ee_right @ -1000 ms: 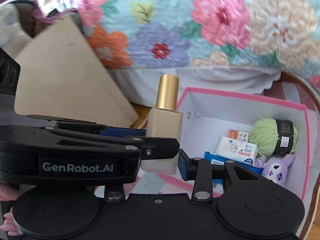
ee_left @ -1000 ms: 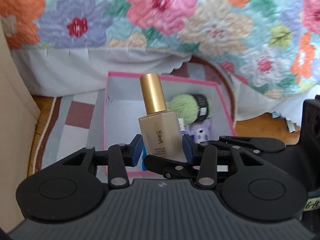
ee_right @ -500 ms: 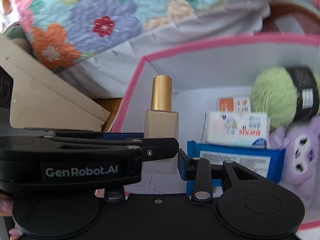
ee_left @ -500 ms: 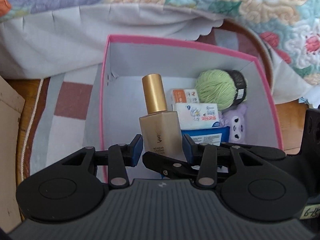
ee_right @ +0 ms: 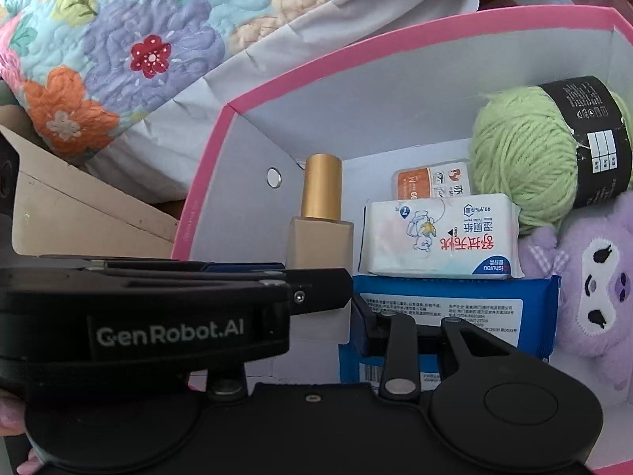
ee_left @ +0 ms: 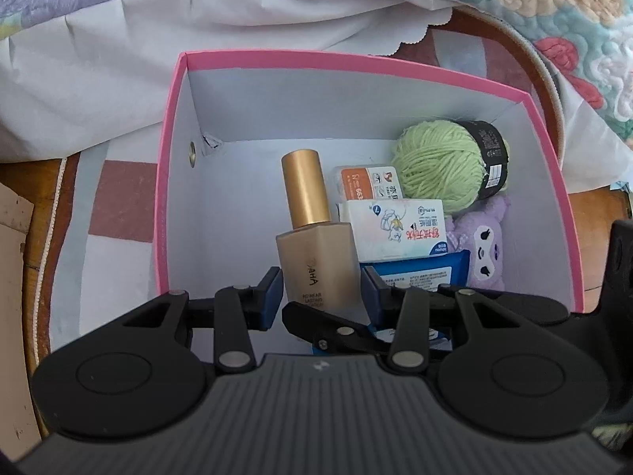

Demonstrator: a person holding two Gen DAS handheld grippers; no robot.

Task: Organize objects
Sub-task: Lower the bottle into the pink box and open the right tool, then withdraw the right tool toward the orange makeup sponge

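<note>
Bottle held upright inside the pink box.

In the left wrist view, the bottle is clamped between the left gripper pads, beside tissue packs and yarn. In the right wrist view, the right gripper is seen closed on the same bottle.

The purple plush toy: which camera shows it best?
The right wrist view: the purple plush toy is large there, its face plain. The left wrist view shows it small, wedged by the pink box's right wall.
</note>
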